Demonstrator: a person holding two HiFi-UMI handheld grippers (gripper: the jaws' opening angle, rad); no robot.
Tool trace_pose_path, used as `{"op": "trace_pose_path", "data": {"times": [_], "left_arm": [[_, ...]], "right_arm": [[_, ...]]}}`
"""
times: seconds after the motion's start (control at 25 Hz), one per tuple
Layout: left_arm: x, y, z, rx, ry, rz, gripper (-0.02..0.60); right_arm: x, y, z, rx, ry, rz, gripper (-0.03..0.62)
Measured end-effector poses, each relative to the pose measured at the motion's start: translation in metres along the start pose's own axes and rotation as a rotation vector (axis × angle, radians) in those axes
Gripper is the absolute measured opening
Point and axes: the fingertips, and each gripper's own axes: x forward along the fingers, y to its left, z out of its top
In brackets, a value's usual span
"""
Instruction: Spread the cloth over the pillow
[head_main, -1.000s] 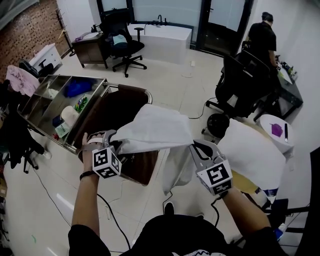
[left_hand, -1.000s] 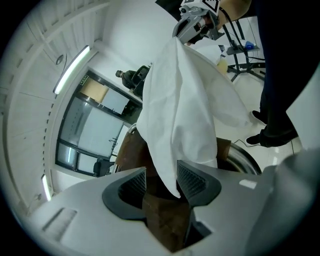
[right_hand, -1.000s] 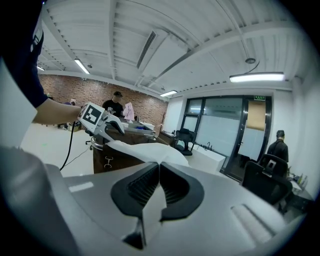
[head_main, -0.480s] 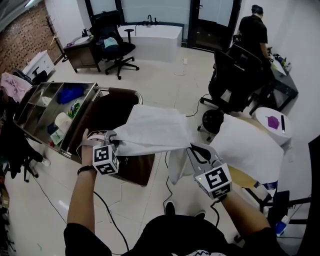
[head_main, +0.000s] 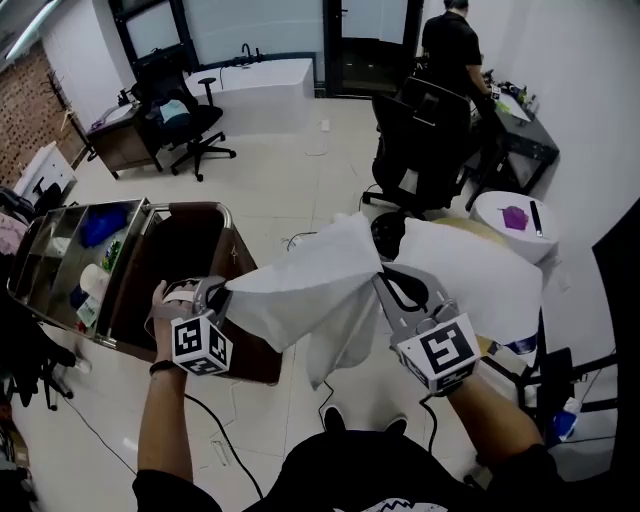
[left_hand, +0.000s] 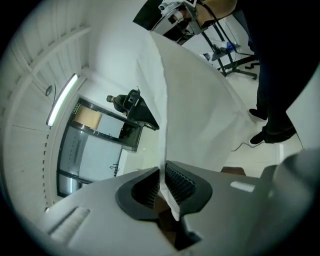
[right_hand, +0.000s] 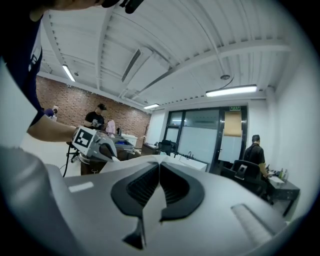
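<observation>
In the head view a white cloth (head_main: 310, 290) hangs stretched between my two grippers, its lower part drooping toward the floor. My left gripper (head_main: 222, 297) holds its left corner. Its jaws have just been closing, and in the left gripper view the cloth (left_hand: 195, 95) runs between the pads of that gripper (left_hand: 161, 175), pinched there. My right gripper (head_main: 385, 278) is shut on the cloth's right corner; a thin white edge shows between its jaws (right_hand: 159, 170). The white pillow (head_main: 480, 275) lies just right of the right gripper, and the cloth's right edge overlaps its left side.
A brown cart (head_main: 190, 250) with a steel tray (head_main: 60, 260) of small items stands at the left. A black office chair (head_main: 420, 140) and a round white stand (head_main: 510, 215) are behind the pillow. A person (head_main: 450, 40) stands at a desk in the back. Cables lie on the floor.
Both grippers have carried the cloth to the right, away from the brown cart and toward the pillow. The cloth's right edge now reaches the pillow's left side.
</observation>
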Motion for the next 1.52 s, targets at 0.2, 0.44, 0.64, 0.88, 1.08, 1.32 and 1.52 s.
{"op": "trace_pose_path", "data": {"times": [0.2, 0.44, 0.64, 0.88, 1.08, 1.32, 1.52], "left_arm": [[0.017, -0.033, 0.073, -0.043, -0.134, -0.068, 0.020], [0.032, -0.064, 0.170, -0.098, -0.266, -0.118, 0.020], [0.036, -0.064, 0.244, -0.093, -0.339, -0.114, 0.020], [0.034, -0.040, 0.326, -0.072, -0.381, -0.052, 0.020], [0.035, -0.024, 0.384, -0.075, -0.394, -0.010, 0.020], [0.049, -0.011, 0.429, -0.073, -0.411, -0.004, 0.020], [0.086, -0.015, 0.440, -0.047, -0.425, -0.061, 0.020]], "right_arm": [[-0.042, -0.047, 0.012, 0.030, -0.032, -0.091, 0.014], [-0.097, -0.104, 0.019, 0.048, -0.060, -0.185, 0.014], [-0.147, -0.147, 0.034, 0.016, -0.087, -0.245, 0.014], [-0.208, -0.205, 0.042, 0.018, -0.124, -0.299, 0.014], [-0.242, -0.249, 0.041, 0.065, -0.133, -0.294, 0.014], [-0.268, -0.295, 0.028, 0.048, -0.118, -0.353, 0.014], [-0.264, -0.325, -0.008, 0.058, -0.051, -0.417, 0.014]]}}
